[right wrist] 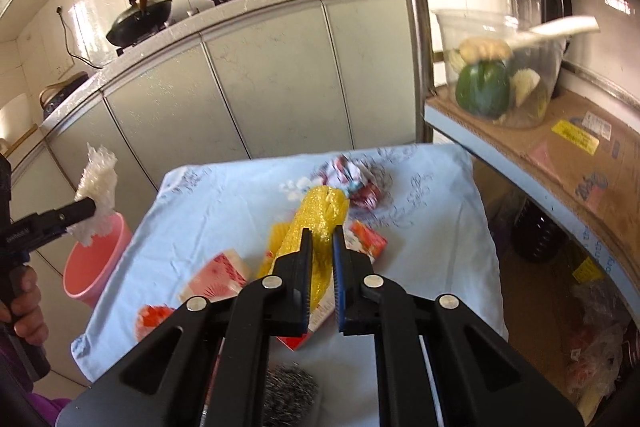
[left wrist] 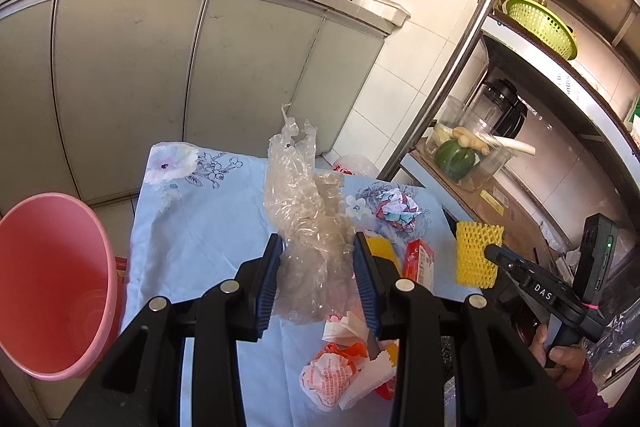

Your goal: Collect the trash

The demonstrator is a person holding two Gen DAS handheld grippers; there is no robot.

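Note:
My left gripper is shut on a crumpled clear plastic wrap, held up over the table's light-blue floral cloth. The pink bucket stands on the floor to its left. My right gripper is shut on a yellow foam net, lifted above the table. The left wrist view shows that net at the right. On the cloth lie a crumpled colourful paper, a red carton, a pink-white carton, an orange wrapper and a white tissue.
A steel scourer sits at the table's near edge. Grey cabinets with woks on the stove stand behind. A metal shelf on the right holds a tub of vegetables and a green basket. Bags lie under it.

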